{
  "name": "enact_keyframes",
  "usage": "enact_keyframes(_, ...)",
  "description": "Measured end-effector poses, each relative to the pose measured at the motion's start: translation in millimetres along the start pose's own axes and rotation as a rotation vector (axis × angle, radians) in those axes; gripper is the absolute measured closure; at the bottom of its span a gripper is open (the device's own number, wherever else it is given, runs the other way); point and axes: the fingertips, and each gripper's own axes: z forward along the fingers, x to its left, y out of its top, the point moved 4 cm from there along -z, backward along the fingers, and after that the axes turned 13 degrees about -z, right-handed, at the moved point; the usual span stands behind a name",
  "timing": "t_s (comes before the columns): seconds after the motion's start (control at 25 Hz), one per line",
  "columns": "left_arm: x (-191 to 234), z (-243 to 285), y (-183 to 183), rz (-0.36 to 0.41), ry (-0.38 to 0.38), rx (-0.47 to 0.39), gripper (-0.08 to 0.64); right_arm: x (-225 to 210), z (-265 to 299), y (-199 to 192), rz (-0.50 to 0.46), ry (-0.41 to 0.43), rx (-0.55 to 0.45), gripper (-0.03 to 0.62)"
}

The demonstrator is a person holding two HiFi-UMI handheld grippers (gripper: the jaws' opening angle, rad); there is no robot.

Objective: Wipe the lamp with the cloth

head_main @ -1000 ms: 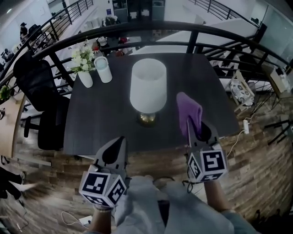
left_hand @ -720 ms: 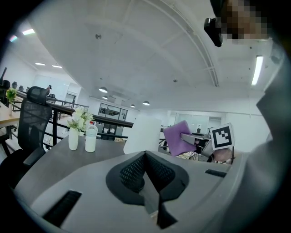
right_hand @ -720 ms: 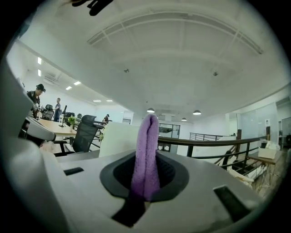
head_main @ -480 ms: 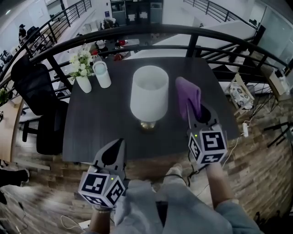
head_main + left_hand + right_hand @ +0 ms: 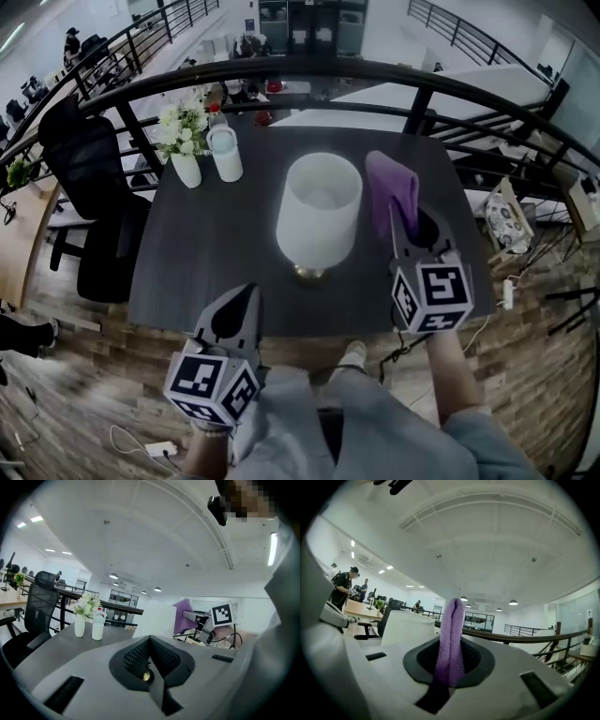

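A lamp with a white drum shade [image 5: 319,208] and a brass base [image 5: 308,273] stands in the middle of the dark table [image 5: 187,262]. My right gripper [image 5: 401,217] is shut on a purple cloth [image 5: 391,190], held upright just right of the shade and apart from it. In the right gripper view the cloth [image 5: 451,641] stands between the jaws, with the shade [image 5: 408,627] to its left. My left gripper [image 5: 238,306] is shut and holds nothing, low at the table's near edge. In the left gripper view the shade [image 5: 153,623] and the cloth [image 5: 183,616] show ahead.
A white vase of flowers [image 5: 184,141] and a white bottle [image 5: 226,154] stand at the table's far left corner. A black office chair [image 5: 94,187] is left of the table. A dark railing [image 5: 375,75] curves behind it. Cables lie on the wooden floor at right [image 5: 511,291].
My right gripper has carried the cloth up and forward, from below the shade's level to beside its top. The left gripper has stayed at the near edge.
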Motion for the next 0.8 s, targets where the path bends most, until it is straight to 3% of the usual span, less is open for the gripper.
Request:
enact_keyframes(0.36,7.8,2.9,-2.2,-0.004,0.030,0.009,0.548,28.4,16.0,-1.5,-0.009,0.078,-0.003,0.543)
enact_keyframes(0.56,15.8,-2.0,-4.4,-0.009,0.034,0.020,0.548,46.0,7.5,-6.4,-0.063,0.067,0.012,0.543)
enact_keyframes(0.8,21.3,-3.5,-2.8,-0.012,0.034,0.023,0.548,60.1,-5.5,-10.3,-0.041,0.070,0.035,0.543)
